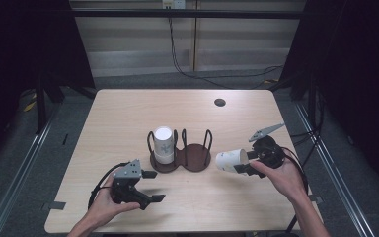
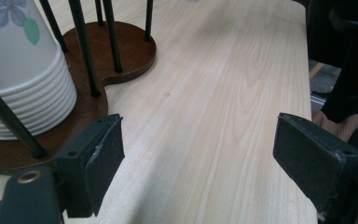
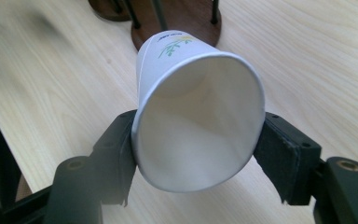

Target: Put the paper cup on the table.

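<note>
The right gripper (image 3: 198, 144) has its fingers pinching a white paper cup (image 3: 198, 126) by the rim (mouth squeezed oval), above the pale wooden desk (image 1: 128, 113). The left gripper (image 2: 198, 154) holds its fingers spread, empty, the brown two-ring cup holder (image 2: 130, 51) just beyond them.

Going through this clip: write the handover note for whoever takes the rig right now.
Right claw: shut on a paper cup at its rim, cup lying sideways, base toward the holder.
Left claw: open, holding nothing, near the holder's left ring.
Cup stack: upright in the left ring; right ring has no cup.
Done: one cup picked up.
Left, probably: set that cup in the holder, then release.
</note>
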Demonstrator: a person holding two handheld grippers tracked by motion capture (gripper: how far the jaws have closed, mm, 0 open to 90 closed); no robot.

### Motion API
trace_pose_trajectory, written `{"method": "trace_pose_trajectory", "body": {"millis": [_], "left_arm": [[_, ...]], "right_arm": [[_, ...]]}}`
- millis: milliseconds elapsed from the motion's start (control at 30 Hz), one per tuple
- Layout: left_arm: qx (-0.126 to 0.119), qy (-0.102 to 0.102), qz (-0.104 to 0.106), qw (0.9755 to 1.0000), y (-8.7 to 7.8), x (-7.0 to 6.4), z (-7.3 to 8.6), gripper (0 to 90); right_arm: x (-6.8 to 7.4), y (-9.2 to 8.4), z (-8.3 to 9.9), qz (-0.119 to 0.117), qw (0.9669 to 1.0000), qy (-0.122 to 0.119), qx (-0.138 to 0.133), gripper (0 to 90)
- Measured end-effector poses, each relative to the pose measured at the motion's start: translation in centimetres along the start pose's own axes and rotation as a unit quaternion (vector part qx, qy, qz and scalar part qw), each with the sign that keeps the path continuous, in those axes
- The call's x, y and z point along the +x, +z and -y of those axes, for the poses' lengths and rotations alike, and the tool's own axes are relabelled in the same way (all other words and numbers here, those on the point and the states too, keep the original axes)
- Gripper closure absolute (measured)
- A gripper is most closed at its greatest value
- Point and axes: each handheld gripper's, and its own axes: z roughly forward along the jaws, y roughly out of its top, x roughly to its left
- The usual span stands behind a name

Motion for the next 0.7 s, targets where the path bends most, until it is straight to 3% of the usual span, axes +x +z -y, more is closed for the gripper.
{"method": "trace_pose_trajectory", "body": {"millis": [233, 400, 700], "left_arm": [[-0.008, -0.009, -0.011, 0.9999, -0.6, 0.1, 0.2, 16.1], [-0.007, -0.009, -0.014, 0.9998, -0.8, 0.2, 0.4, 16.2], [0.004, -0.015, -0.01, 0.9998, -0.4, 0.4, 0.6, 16.1]], "right_arm": [[-0.2, 0.6, -1.0, 0.013, 0.9994, 0.004, 0.031, 33.2], [-0.8, 0.5, -1.5, 0.024, 0.9983, 0.023, 0.049, 33.4], [-2.0, 0.9, -2.7, 0.054, 0.9925, 0.046, 0.099, 33.4]]}}
